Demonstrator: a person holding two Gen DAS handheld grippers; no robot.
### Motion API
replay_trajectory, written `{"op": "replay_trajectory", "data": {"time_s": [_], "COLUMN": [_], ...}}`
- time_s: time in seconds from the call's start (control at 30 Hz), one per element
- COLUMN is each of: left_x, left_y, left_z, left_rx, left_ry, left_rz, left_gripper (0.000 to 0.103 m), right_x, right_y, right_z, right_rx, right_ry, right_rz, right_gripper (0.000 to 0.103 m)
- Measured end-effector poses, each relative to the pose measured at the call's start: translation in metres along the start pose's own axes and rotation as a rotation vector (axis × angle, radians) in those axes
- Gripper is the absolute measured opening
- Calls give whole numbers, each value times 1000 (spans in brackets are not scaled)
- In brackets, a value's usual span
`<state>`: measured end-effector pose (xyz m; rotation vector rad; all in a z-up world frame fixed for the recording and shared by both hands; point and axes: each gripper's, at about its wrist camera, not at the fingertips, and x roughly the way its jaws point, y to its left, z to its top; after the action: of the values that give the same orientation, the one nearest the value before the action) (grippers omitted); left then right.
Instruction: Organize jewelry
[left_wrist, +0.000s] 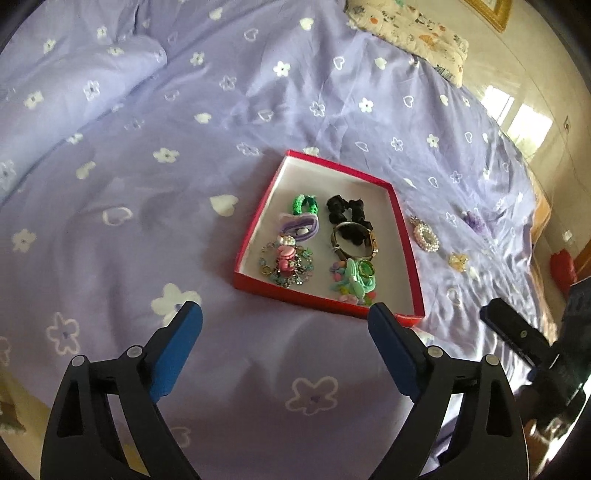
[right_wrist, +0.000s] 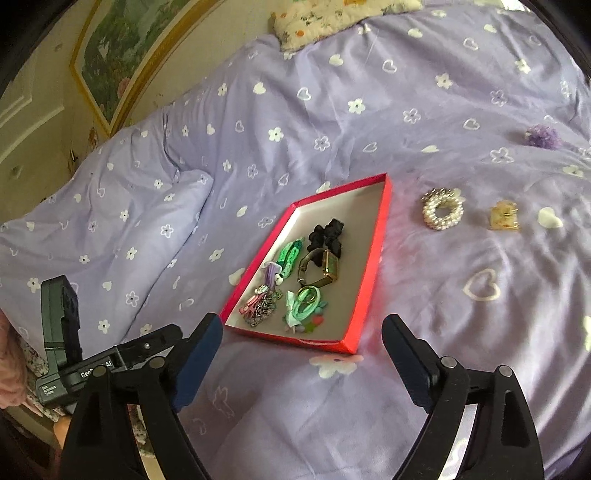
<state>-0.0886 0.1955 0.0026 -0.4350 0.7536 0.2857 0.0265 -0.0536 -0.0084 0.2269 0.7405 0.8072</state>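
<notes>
Both the left gripper (left_wrist: 284, 314) and the right gripper (right_wrist: 301, 328) hover over the bed (left_wrist: 147, 192) with their jaws spread wide and nothing held. The red box (left_wrist: 406, 236) sits on the soft purple duvet just ahead of them and already holds 2 loose rows of pieces, among them a black scrunchie (left_wrist: 345, 210), a watch (left_wrist: 354, 242) and a tangle of charm chains (left_wrist: 286, 264). At least 3 pieces lie outside it, to its right: a pearl bracelet (right_wrist: 442, 209) just beside the box, a small amber clip (right_wrist: 504, 216) a little further out, and a purple scrunchie (right_wrist: 540, 136) well apart near the bed's far side. The main risk is the bedding itself: the jaws may pinch a fold of cloth along with the low, flat clip, or press it into the padding so it slips away. The bracelet looks elastic and could roll or spring free from a grip on only 1 strand. Leaning on the duvet near the shallow box could tilt it and shift the contents, and a careless drop might snag the chains.
</notes>
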Motion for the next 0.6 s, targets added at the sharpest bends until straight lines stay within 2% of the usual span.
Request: {"op": "replay_trajectory", "data": {"time_s": [0.2, 0.27, 0.3, 0.43, 0.6], "left_x": [-23, -35, -41, -50, -29], "left_y": [-12, -19, -23, -35, -31], "left_z": [-4, -2, -1, -1, -8], "left_rx": [85, 115, 136, 214, 205], "left_ry": [-58, -97, -121, -191, -139], "left_rz": [59, 73, 84, 135, 137], "left_gripper": [96, 98, 103, 103, 103], "right_x": [-29, -38, -42, -47, -28], "right_y": [18, 27, 32, 51, 47], "right_z": [5, 11, 13, 12, -5], "right_rx": [-101, -147, -179, -310, -330], "right_ry": [-69, -88, -95, -130, -99], "right_rz": [-75, -104, -122, -170, -188], "right_gripper": [93, 96, 98, 102, 102]}}
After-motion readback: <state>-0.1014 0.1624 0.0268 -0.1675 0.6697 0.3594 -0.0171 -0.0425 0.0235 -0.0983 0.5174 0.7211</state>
